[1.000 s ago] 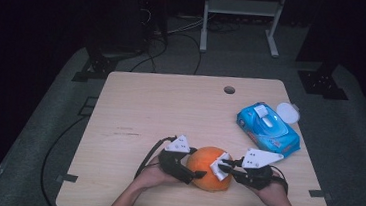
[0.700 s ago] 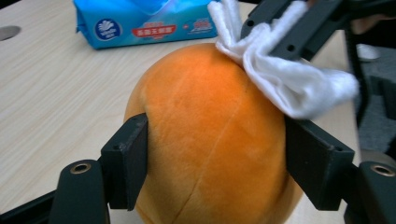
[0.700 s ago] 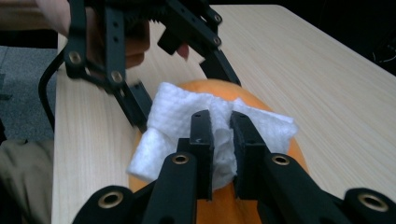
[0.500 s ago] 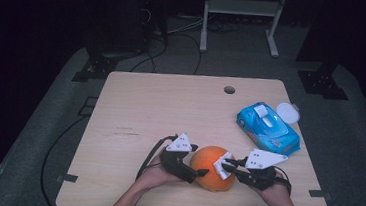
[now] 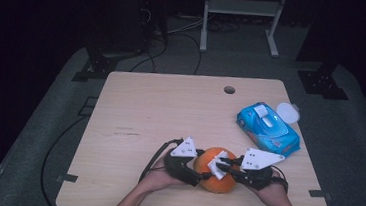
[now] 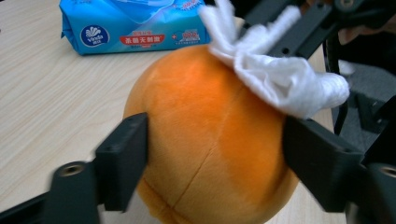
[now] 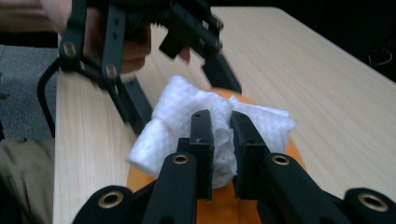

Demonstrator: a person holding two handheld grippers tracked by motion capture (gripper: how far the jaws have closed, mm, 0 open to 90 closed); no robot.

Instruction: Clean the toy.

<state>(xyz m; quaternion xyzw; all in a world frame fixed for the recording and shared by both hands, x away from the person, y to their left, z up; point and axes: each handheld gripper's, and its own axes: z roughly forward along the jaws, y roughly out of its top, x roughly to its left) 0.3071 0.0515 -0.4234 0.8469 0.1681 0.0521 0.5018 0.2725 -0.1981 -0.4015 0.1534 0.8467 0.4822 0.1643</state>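
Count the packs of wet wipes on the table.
1. The blue wipes pack lies near the table's right edge, beyond the orange plush ball; its end shows in the left gripper view.

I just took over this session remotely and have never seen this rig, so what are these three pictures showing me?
There is no robot arm here. A person at a wooden table holds a hand tool with two black jaws in each hand.

The high view looks down from above the person's side. The other two pictures come from cameras riding on the tools, looking along their jaws.

The left gripper has its jaws on either side of an orange plush ball. They have just been opening and closing, and they seem to rest against the ball.

The right gripper is shut on a white wipe and holds it against the top of the ball, apparently wiping it.

Farther back on the right lie a blue wipes pack and a white lid beside it.
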